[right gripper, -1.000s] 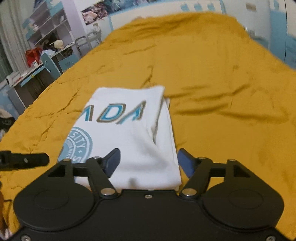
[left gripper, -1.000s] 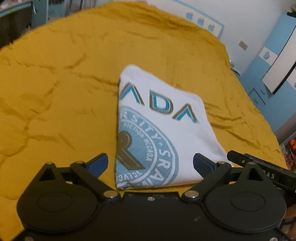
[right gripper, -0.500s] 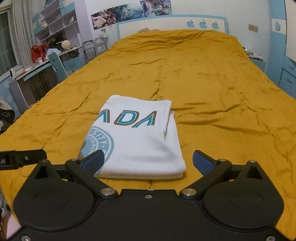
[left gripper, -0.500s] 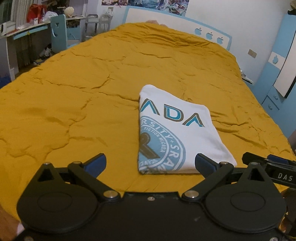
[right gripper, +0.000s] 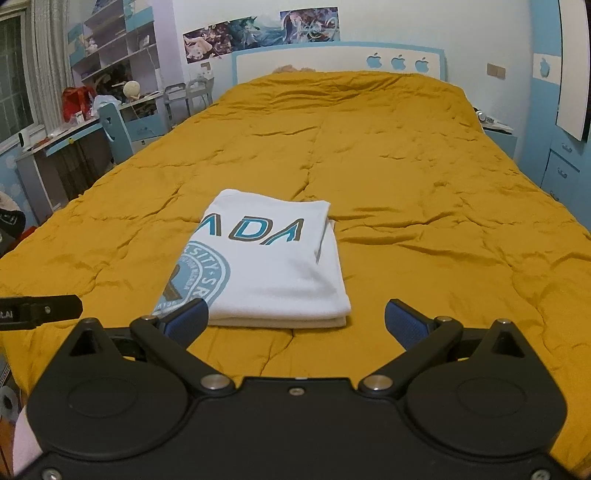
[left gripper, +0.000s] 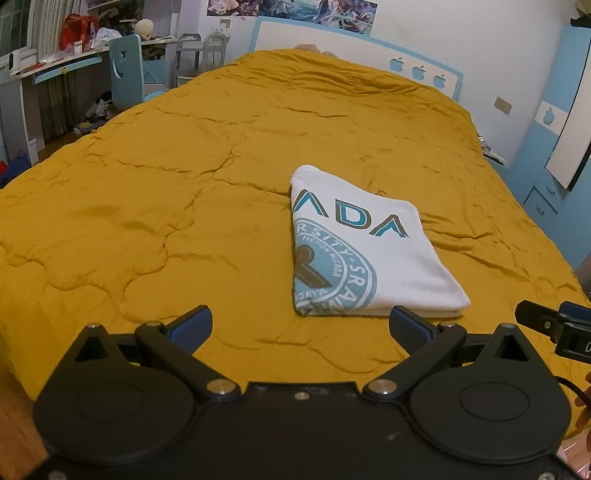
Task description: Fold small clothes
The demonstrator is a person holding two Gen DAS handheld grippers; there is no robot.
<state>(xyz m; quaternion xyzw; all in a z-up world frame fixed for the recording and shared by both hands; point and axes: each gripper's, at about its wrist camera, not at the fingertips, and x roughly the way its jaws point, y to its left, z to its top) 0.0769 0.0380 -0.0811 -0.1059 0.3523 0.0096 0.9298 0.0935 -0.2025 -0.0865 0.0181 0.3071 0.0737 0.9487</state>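
Folded white T-shirt (right gripper: 273, 266) flat on yellow bedspread (right gripper: 424, 206), left hand-held gripper (left gripper: 301, 326) and right hand-held gripper (right gripper: 295, 321) both spread wide, empty

- I'm looking into a home bedroom, a child's or teen's by its look.
- A wide bed (right gripper: 406, 177) with a mustard quilt fills most of what I see in both wrist views.
- Its headboard (right gripper: 332, 61) is white edged in blue, with three apple shapes cut out.
- Anime-style posters (right gripper: 258, 31) hang on the wall above it.
- Left of the bed I see a cluttered desk (right gripper: 55, 144), a blue chair (right gripper: 116, 131) and open shelves (right gripper: 110, 48) (all in the same pale blue and white).
- On the right stands a blue wardrobe (left gripper: 554, 129) with drawers.
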